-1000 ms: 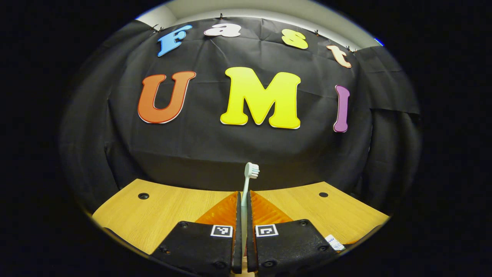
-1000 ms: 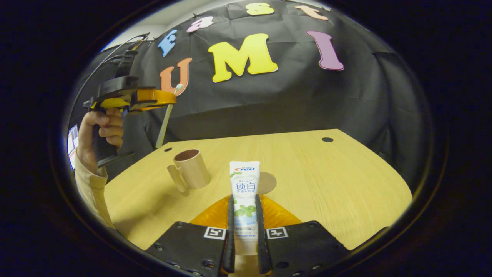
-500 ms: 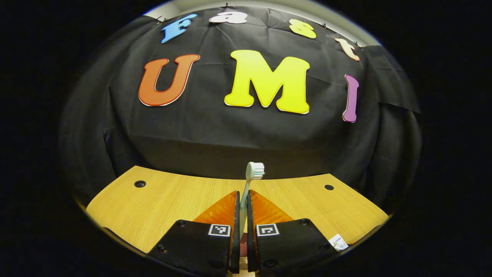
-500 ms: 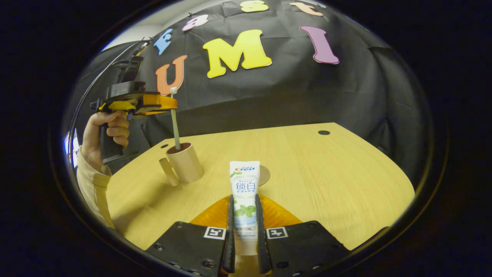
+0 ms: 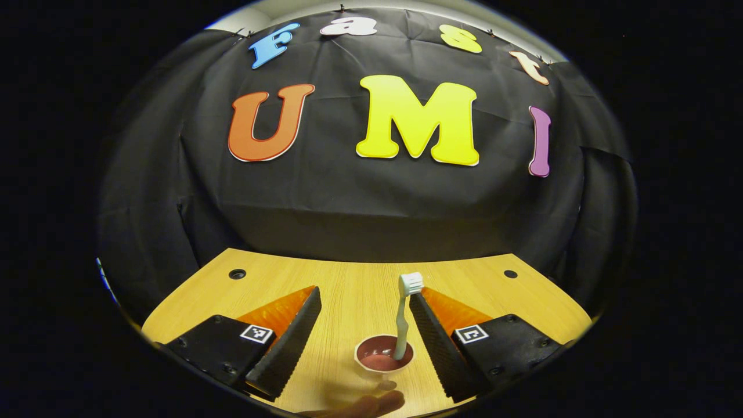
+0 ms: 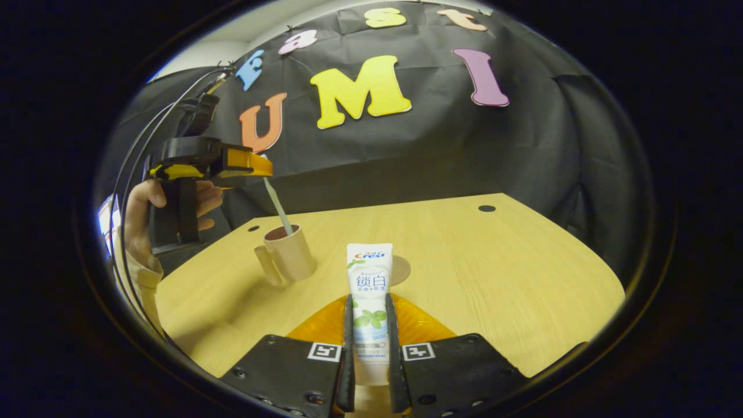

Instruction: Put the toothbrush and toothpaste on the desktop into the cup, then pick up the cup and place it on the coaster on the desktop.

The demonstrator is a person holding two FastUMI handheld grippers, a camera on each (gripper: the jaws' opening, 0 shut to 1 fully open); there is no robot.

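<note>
Pale wood-grain covers the table (image 6: 476,273), and on it stands the tan ceramic cup with a side handle (image 6: 290,260), its dark red inside seen from above in the left gripper view. The slim white-and-mint toothbrush (image 5: 403,316) stands handle-down in that cup, head up, leaning against the rim toward the right finger of the left gripper (image 5: 364,325); that gripper hangs over the cup with its jaws spread wide, and neither finger visibly presses on the brush. The right gripper (image 6: 369,348) is clamped narrow on the white toothpaste tube with green leaf print (image 6: 369,284), both fingers pressing its lower half, the tube's long axis running straight out ahead along the fingers. From that tube the cup lies ahead and to the left, near but apart, while the round thin tan coaster (image 6: 400,270) lies flat just behind the tube's far end, to its right. Judging by this, the toothpaste is what remains outside the cup, and getting it in would call for carrying the tube leftward over the rim and tipping its long axis upright, beside the leaning brush.
</note>
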